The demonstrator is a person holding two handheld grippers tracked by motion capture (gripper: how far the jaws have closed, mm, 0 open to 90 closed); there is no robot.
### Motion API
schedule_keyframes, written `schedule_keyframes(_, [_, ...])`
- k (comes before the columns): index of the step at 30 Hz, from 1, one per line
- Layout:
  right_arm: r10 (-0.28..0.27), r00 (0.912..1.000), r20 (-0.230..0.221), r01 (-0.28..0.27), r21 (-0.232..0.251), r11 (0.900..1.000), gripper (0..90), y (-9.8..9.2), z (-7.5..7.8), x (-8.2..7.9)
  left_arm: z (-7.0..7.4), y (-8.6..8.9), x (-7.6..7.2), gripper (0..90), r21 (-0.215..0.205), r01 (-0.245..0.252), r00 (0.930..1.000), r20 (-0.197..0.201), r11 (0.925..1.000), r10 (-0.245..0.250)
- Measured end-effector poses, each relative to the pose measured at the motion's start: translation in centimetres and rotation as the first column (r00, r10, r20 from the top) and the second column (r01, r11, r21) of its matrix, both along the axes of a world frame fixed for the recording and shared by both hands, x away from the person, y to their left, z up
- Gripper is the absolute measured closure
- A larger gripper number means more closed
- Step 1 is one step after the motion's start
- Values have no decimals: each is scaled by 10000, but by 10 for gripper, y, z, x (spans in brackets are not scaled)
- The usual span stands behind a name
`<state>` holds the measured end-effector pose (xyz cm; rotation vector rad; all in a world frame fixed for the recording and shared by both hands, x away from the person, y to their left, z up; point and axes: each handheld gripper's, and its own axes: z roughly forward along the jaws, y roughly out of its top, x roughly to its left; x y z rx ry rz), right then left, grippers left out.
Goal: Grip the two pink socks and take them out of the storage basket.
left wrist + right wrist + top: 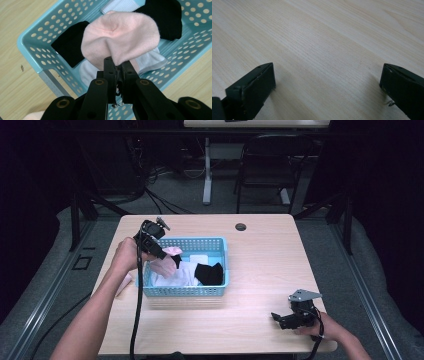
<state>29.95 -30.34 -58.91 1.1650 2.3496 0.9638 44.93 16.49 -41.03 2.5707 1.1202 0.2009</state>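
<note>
My left claw (119,65) pinches a pink sock (121,37) above the blue basket (30,42) (right claw (327,82) wide open, nothing held, over desk (324,37)).

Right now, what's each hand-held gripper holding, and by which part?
Left hand-held gripper pinches the pink sock by its edge, above the basket. Right hand-held gripper holds nothing.

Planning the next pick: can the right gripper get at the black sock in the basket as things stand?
Probably yes, with a long reach. The right gripper rests open at the table's near right; bare table lies between, and the black sock lies uncovered at the basket's right end.
</note>
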Motion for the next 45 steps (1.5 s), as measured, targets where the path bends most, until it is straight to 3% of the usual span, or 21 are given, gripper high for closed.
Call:
schedule_keyframes(23, [-1,10000,14,1,107,9999,0,0,-1,0,43,9,-5,852,-226,-15,9985,555,9997,28])
schedule_keyframes(45, [-3,10000,13,2,105,9999,0,0,-1,0,60,41,-11,852,-282,-642,9947,792,9975,663])
